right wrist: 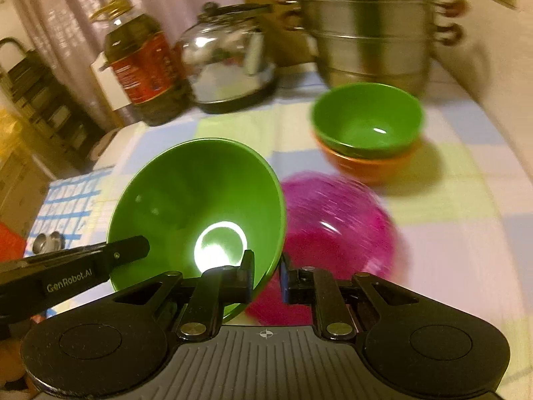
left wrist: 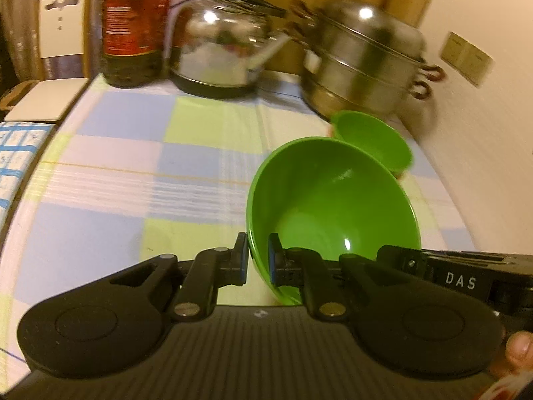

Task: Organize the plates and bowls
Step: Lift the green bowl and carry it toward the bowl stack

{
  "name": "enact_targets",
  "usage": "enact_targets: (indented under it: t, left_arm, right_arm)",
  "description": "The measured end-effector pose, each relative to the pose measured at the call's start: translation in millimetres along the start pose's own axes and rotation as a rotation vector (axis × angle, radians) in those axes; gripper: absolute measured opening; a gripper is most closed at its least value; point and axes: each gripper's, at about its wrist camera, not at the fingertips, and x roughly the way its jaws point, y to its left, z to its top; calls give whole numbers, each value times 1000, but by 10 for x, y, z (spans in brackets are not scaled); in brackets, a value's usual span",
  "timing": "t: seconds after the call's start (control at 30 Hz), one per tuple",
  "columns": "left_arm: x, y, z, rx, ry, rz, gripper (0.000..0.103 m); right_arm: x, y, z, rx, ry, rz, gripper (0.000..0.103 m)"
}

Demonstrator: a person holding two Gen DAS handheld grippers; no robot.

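Bowl [left wrist: 333,206] tilting, both grippers' jaws pinching opposite rim edges, left gripper [left wrist: 258,260], right gripper [right wrist: 266,275]; uneven pull risking slip onto magenta bowl [right wrist: 339,233] below.

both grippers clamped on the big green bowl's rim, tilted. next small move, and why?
Probably carry the large green bowl toward the stack at the back right, where a smaller green bowl sits nested in an orange bowl. The left gripper and right gripper each pinch its rim and it hangs tilted off the tablecloth, so level it before lowering.
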Motion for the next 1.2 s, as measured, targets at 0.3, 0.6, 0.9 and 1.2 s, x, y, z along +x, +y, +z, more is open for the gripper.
enact_targets:
  t: [0.3, 0.6, 0.9, 1.2]
  left_arm:
    - [-142, -657, -192, 64, 17, -62, 10]
    - [-171, -1052, -254, 99, 31, -90, 11]
    - [-169, -1137, -185, 112, 36, -89, 11]
    - [-105, -1186, 34, 102, 30, -109, 11]
  right_arm:
    - [-589, -479, -264, 65, -26, -73, 14]
    - [-880, -812, -324, 105, -28, -100, 14]
    - [-923, -893, -281, 102, -29, -100, 14]
    - [-971, -940, -63, 99, -65, -95, 14]
